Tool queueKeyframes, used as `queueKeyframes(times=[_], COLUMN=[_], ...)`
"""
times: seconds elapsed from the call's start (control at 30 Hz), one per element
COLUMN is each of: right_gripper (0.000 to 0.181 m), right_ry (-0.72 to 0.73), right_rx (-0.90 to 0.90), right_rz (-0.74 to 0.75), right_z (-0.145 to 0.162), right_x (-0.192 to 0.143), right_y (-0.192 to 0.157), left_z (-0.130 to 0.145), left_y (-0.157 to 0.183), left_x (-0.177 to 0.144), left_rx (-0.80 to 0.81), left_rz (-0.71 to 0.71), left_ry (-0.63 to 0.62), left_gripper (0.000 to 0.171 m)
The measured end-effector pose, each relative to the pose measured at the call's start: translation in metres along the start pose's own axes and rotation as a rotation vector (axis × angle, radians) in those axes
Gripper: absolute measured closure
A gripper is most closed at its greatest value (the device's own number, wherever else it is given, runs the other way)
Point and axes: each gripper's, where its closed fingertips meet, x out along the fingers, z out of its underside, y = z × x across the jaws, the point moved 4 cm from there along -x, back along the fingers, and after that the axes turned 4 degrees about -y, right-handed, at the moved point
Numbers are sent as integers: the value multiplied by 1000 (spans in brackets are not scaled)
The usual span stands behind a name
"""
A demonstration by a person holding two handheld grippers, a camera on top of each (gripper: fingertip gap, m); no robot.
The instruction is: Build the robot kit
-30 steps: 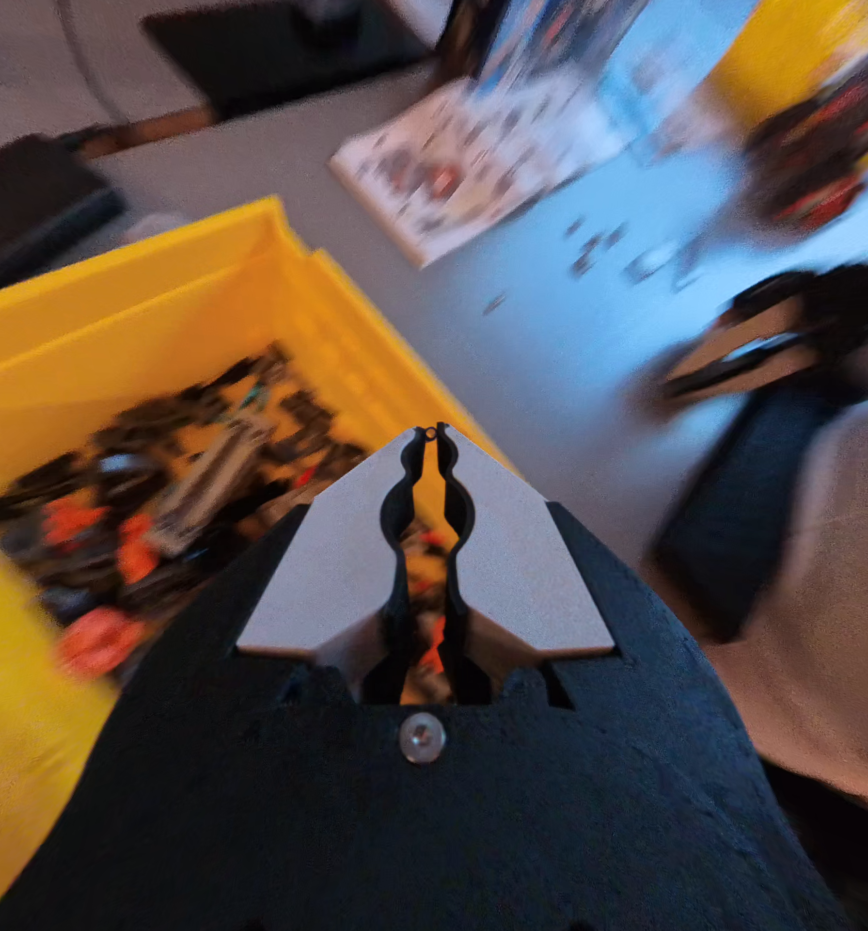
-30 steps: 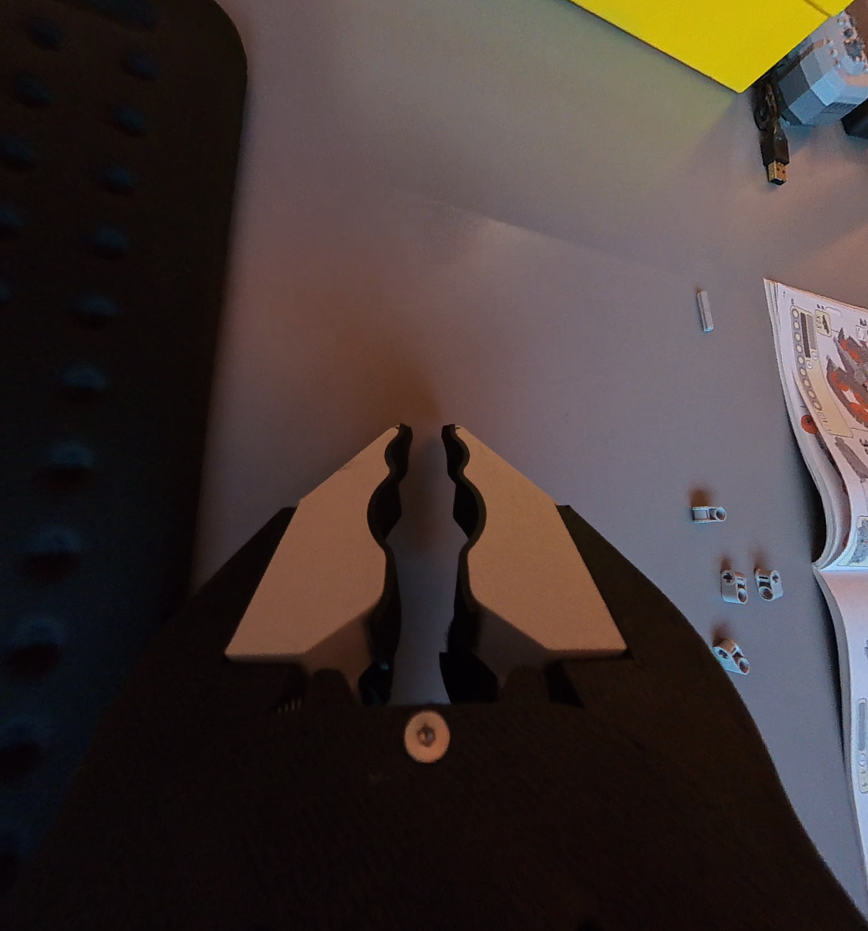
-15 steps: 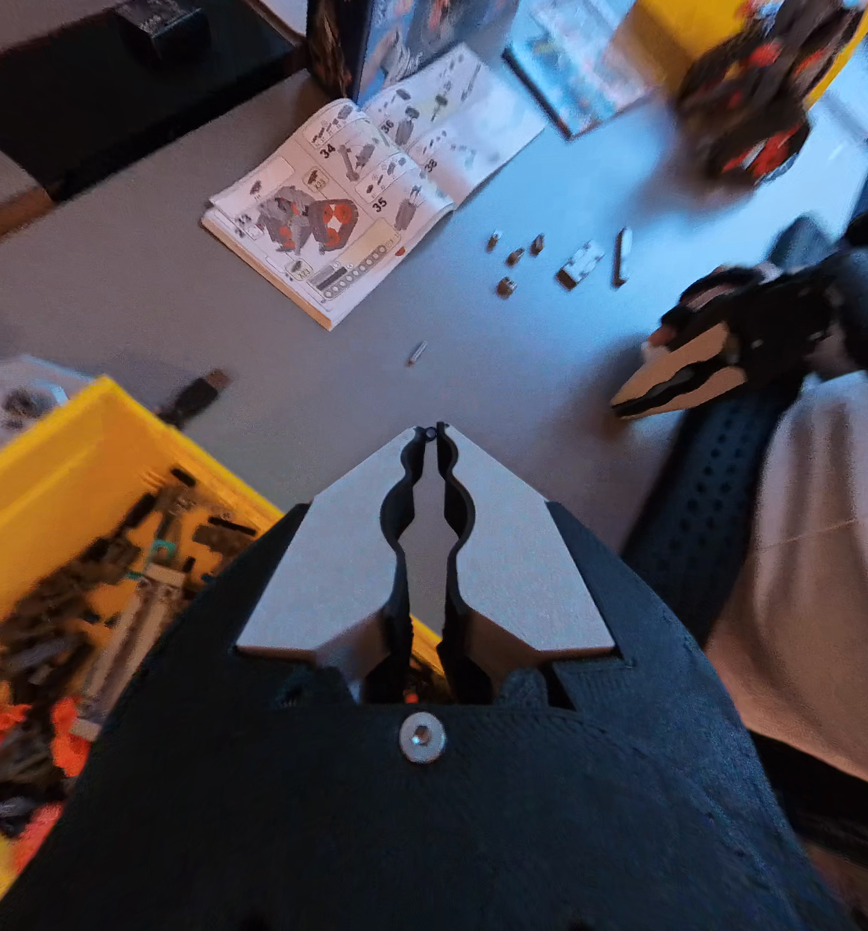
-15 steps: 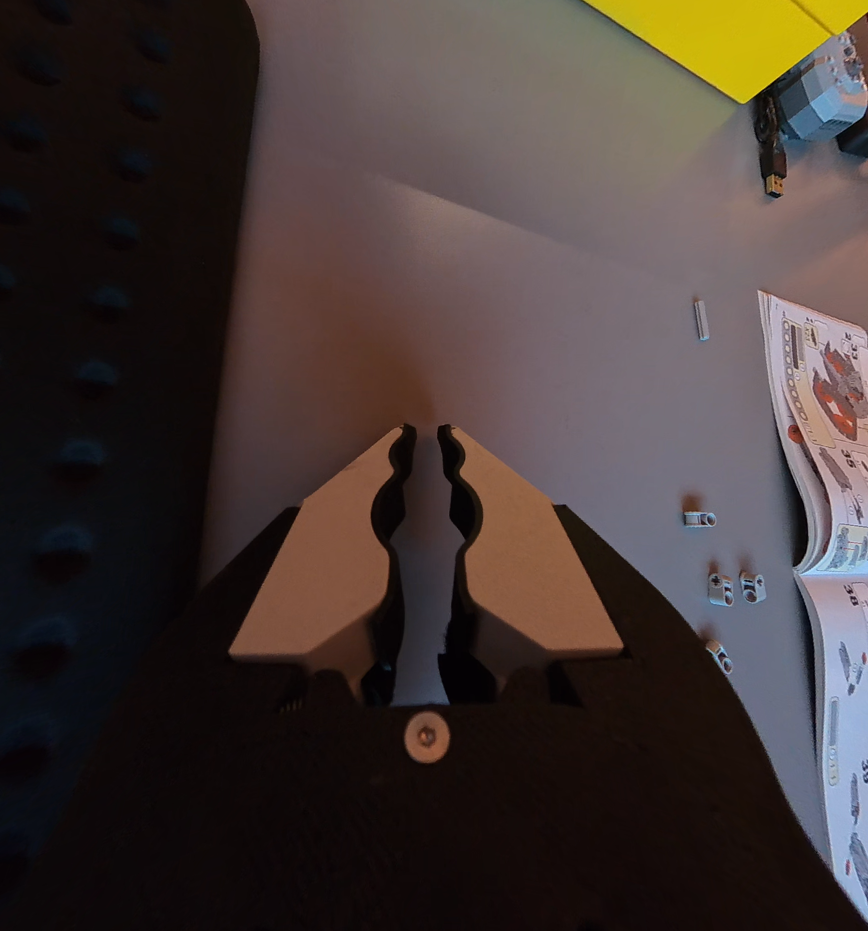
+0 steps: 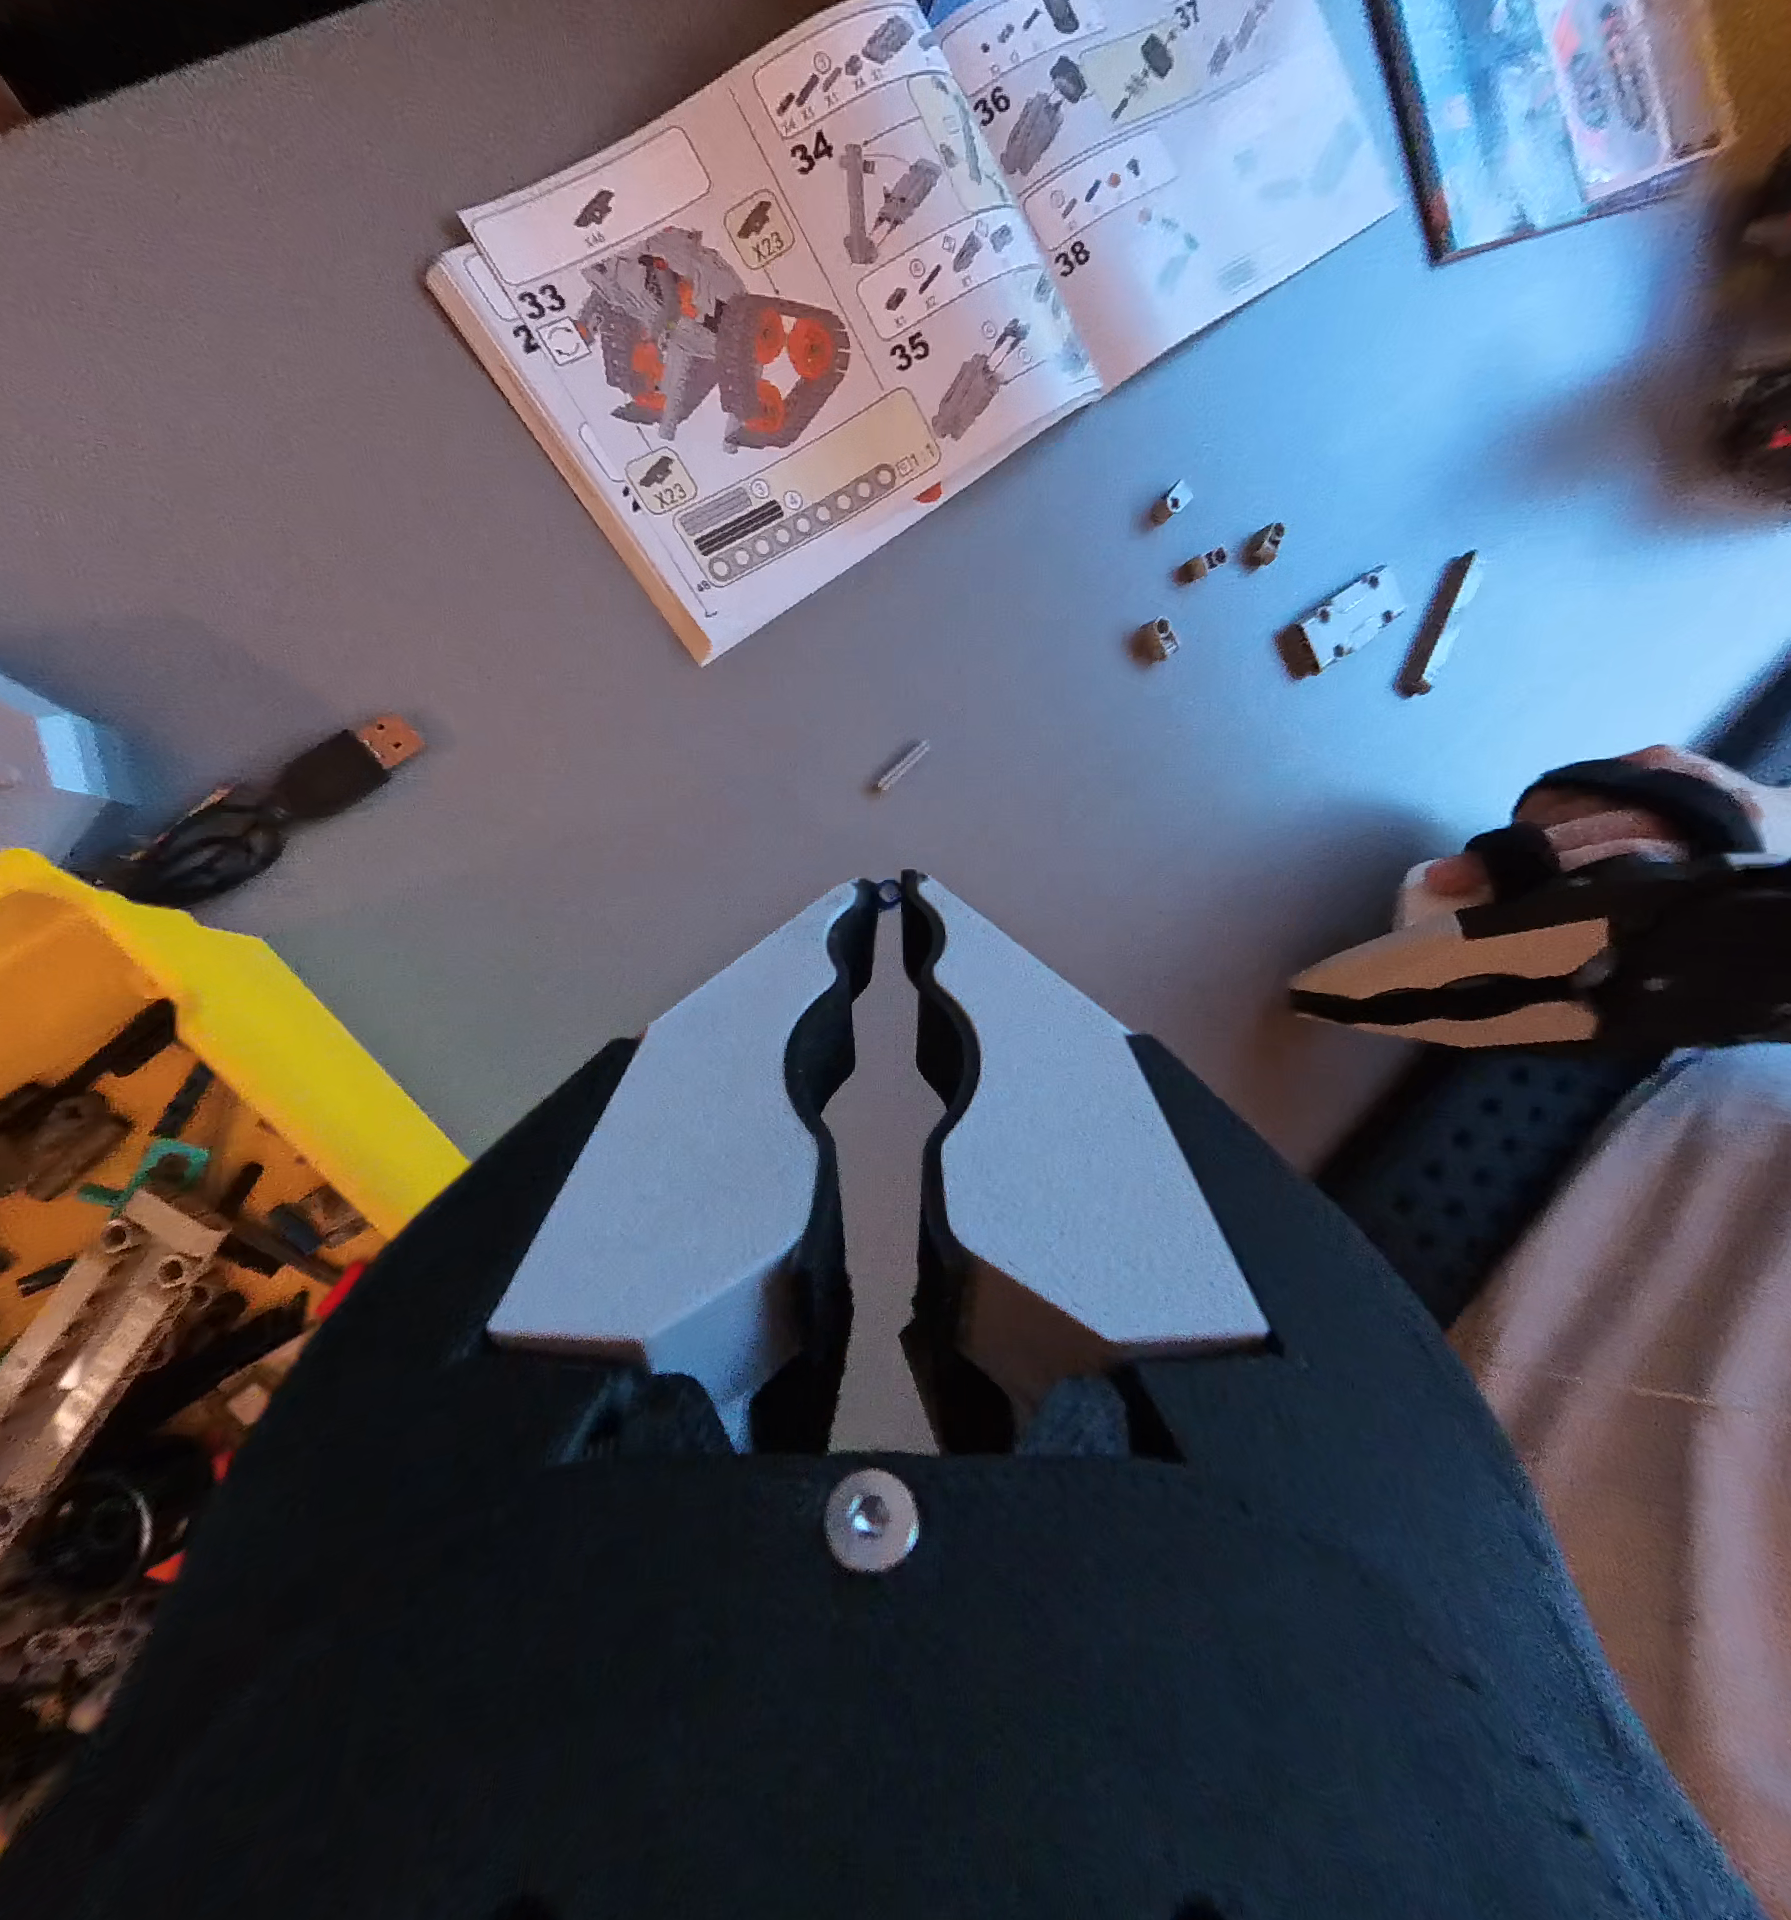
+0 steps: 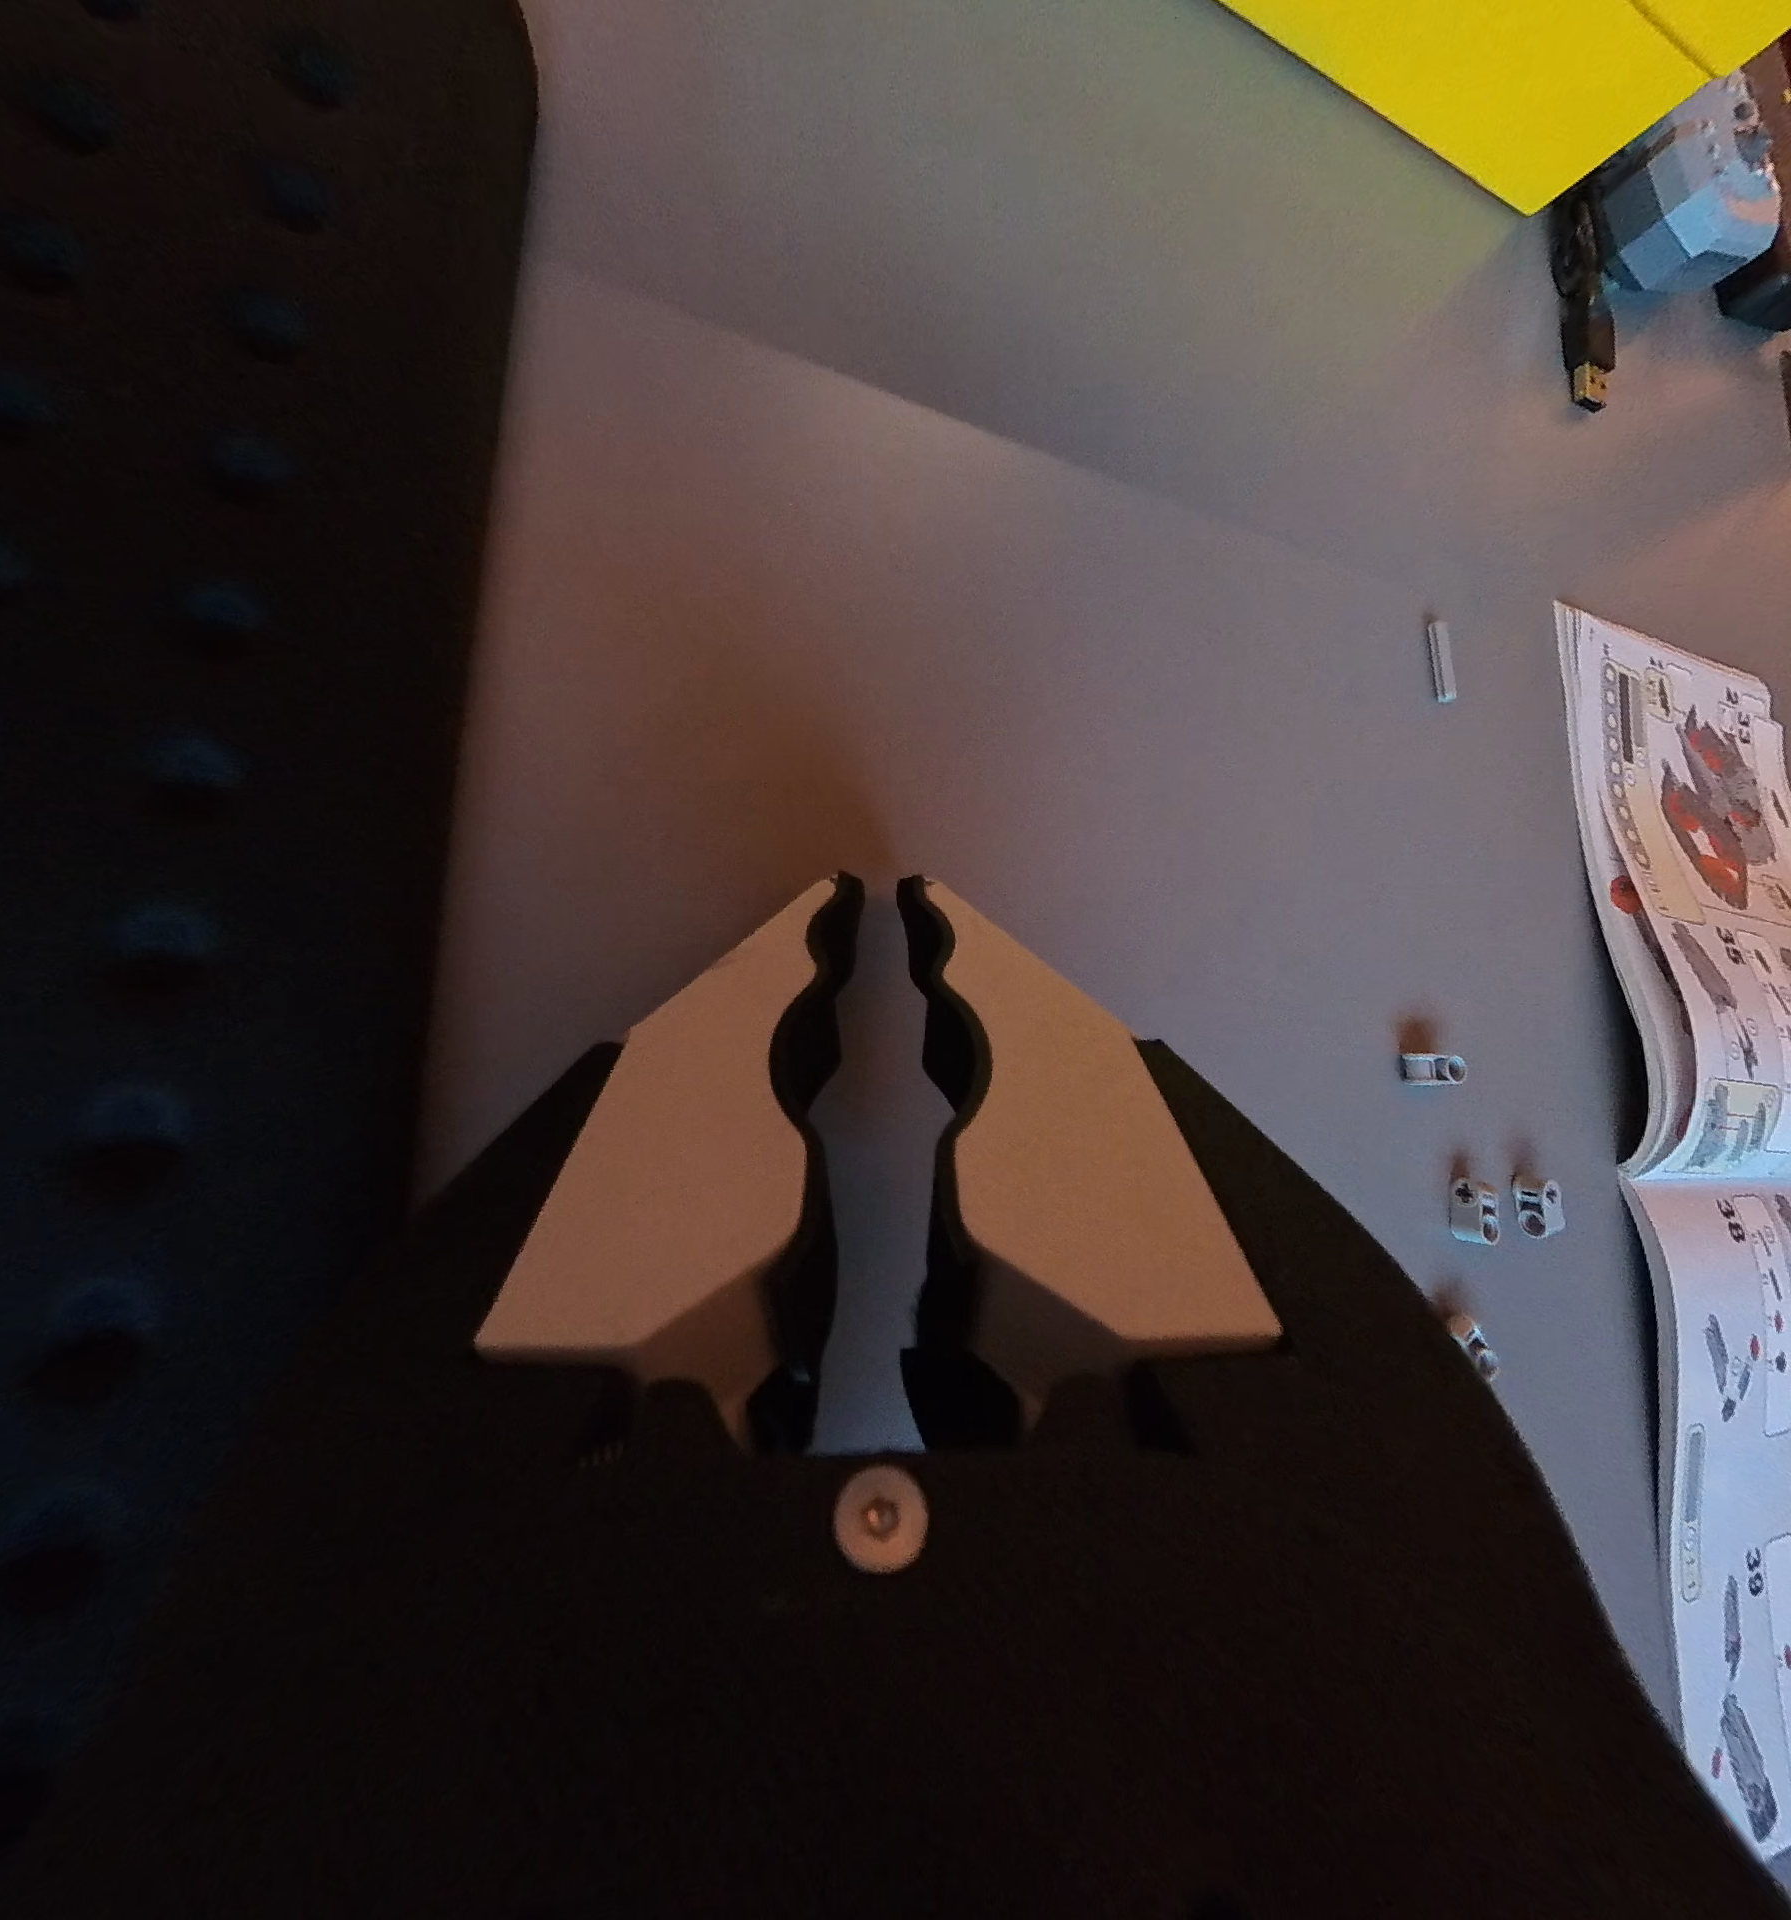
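Observation:
My left gripper [image 5: 886,891] is shut on a tiny blue ring-shaped piece [image 5: 887,895], pinched at the very fingertips above the grey table [image 5: 558,831]. A short grey axle [image 5: 901,766] lies just beyond the tips. My right gripper [image 6: 878,883] hovers low over bare table with a narrow gap between its fingertips and nothing in it. It also shows in the left wrist view [image 5: 1312,987], held by a hand at the right edge. The same axle [image 6: 1443,661] lies far to its right.
A yellow bin [image 5: 278,1039] of mixed parts stands at the left. An open instruction booklet [image 5: 766,312] lies ahead, with small connectors [image 5: 1203,566] and a grey block [image 5: 1343,621] to its right. A USB plug [image 5: 351,758] lies by the bin. A dark studded mat [image 6: 143,727] lies beside the right gripper. One gripper's finger ends stand about 25 cm off the other's. About 15 cm separates my left fingertips from the short grey axle [image 5: 901,766].
My left gripper swung from over the yellow bin out over the table, keeping the tiny piece at its tips. My right gripper's jaws narrowed a little on air.

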Motion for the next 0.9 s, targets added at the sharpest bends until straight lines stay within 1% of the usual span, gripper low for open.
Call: queueKeyframes(times=[0.03, 0.13, 0.3, 0.47, 0.6, 0.77, 0.9], right_gripper=[172, 172, 173, 173, 173, 174, 174], right_ry=[-2, -4, -3, -3, 0, -2, 0], right_rx=[-4, -6, 1, 1, 9, 4, 8], right_rz=[2, 3, -4, -3, -7, -4, -8], right_z=[0, 0, 0, 0, 1, 0, -1], right_x=[0, 0, 1, 1, 1, 2, 2], right_y=[0, 0, 0, 0, 0, -1, -1], left_z=[0, 2, 5, 6, 3, 3, 6], left_y=[-2, -13, -9, -16, -2, -7, -8], left_x=[1, 5, 15, 26, 25, 23, 24], left_rx=[-9, -9, -32, -42, -82, -98, -99], left_rz=[11, -35, 20, 8, 144, 145, 141], left_ry=[-2, -32, -84, -139, -126, -108, -120], left_gripper=[169, 169, 169, 169, 169, 169, 169])
